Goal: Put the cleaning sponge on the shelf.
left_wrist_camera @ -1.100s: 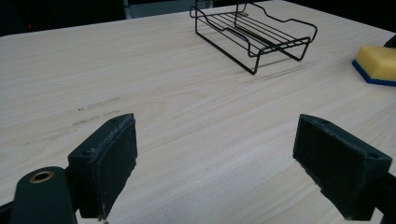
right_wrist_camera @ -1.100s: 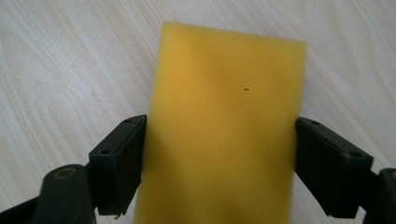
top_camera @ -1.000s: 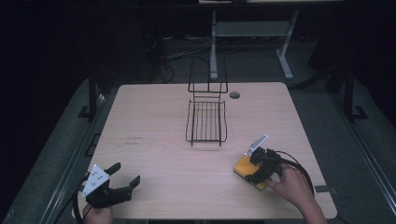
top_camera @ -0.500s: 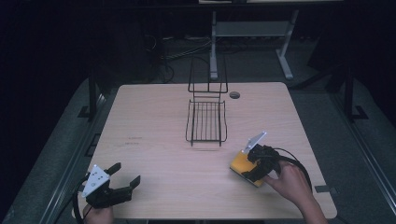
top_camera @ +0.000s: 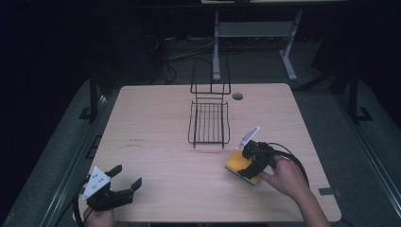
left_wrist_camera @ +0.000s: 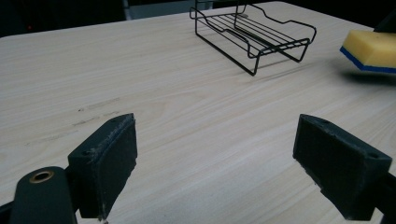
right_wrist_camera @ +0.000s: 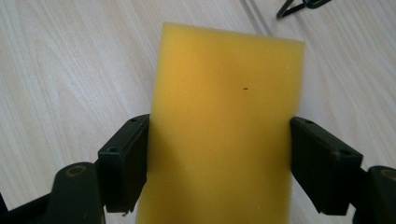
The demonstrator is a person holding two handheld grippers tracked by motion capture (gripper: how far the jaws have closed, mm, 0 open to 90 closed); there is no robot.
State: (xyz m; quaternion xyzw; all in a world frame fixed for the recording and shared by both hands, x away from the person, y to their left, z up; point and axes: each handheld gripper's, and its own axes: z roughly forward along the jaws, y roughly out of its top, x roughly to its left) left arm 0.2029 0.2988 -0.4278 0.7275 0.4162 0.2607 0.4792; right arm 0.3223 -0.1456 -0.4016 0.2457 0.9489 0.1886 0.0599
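The sponge (top_camera: 240, 163) was a flat rectangular block, yellow on its broad top face with a thin blue layer underneath. In the high view it sat in the lower right part of the frame, near the bench's (top_camera: 161, 132) right front area, set at a slant. In the right gripper view it ran lengthwise up the middle of the frame (right_wrist_camera: 224, 126), its yellow face plain apart from one tiny dark speck, both long sides touching the black jaws. In the left gripper view it appeared at the upper right edge (left_wrist_camera: 371, 49), lifted slightly, with a shadow beneath it.
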